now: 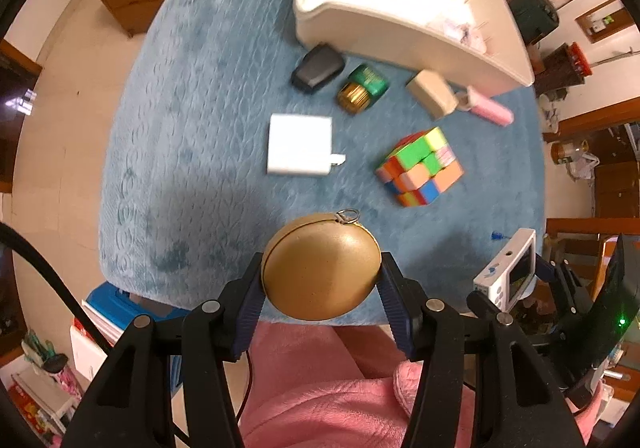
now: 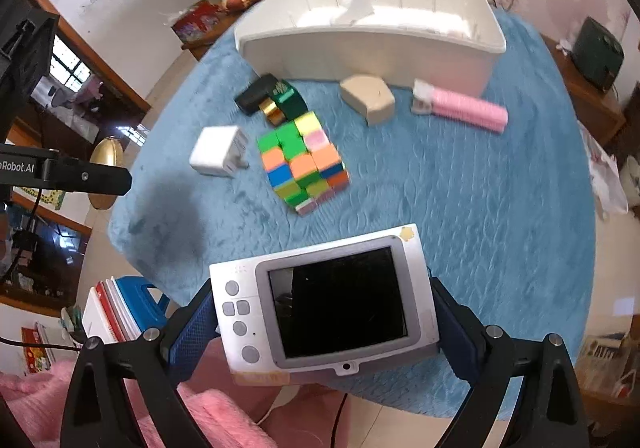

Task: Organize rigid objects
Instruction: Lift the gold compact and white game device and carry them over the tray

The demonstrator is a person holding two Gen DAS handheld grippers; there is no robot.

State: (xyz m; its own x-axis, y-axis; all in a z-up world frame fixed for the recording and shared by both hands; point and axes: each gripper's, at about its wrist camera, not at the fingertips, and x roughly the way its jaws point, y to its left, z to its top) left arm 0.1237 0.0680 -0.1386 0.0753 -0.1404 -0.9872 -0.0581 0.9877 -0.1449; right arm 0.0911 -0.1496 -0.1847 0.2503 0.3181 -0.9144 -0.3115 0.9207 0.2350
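Note:
My left gripper is shut on a round gold compact with a small metal ring, held above the near edge of the blue-covered table. My right gripper is shut on a small white camera, its dark screen facing me; the same camera shows at the right in the left wrist view. On the cloth lie a colourful puzzle cube, a white charger, a black case, a green and gold item, a beige wedge and a pink cylinder.
A large white bin stands at the far side of the table, open at the top. A blue stool with books sits by the near left corner. Pink fleece clothing lies below both grippers. Wooden furniture rings the room.

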